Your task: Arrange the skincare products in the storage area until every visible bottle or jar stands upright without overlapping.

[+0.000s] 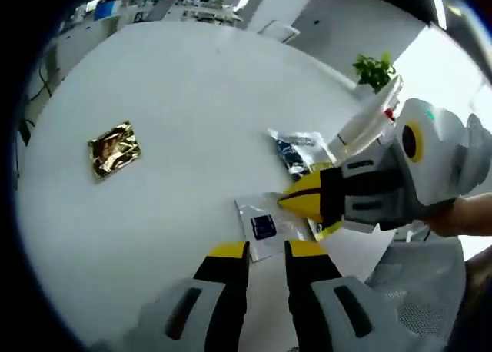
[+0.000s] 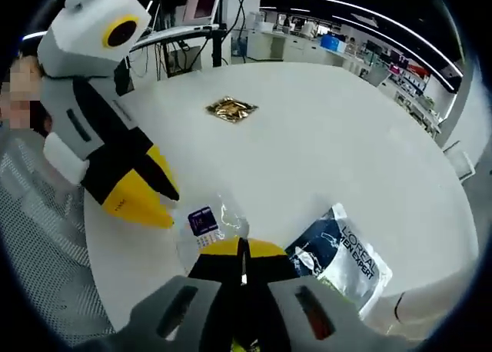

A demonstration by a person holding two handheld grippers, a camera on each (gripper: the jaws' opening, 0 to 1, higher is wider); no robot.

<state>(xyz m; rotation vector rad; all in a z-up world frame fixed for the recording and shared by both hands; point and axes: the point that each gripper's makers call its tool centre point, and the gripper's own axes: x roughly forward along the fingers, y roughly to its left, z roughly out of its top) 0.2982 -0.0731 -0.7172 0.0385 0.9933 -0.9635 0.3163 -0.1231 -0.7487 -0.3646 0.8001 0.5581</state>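
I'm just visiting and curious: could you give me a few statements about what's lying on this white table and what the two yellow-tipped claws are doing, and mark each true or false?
1. A gold foil sachet lies alone, apart from the other packets. True.
2. The dark L'Oreal sachet stands upright. False: it lies flat on the table.
3. The left gripper grips the clear sachet. False: its jaws are apart, empty.
4. The right gripper has its jaws together. True.
5. A potted plant sits beyond the table. True.
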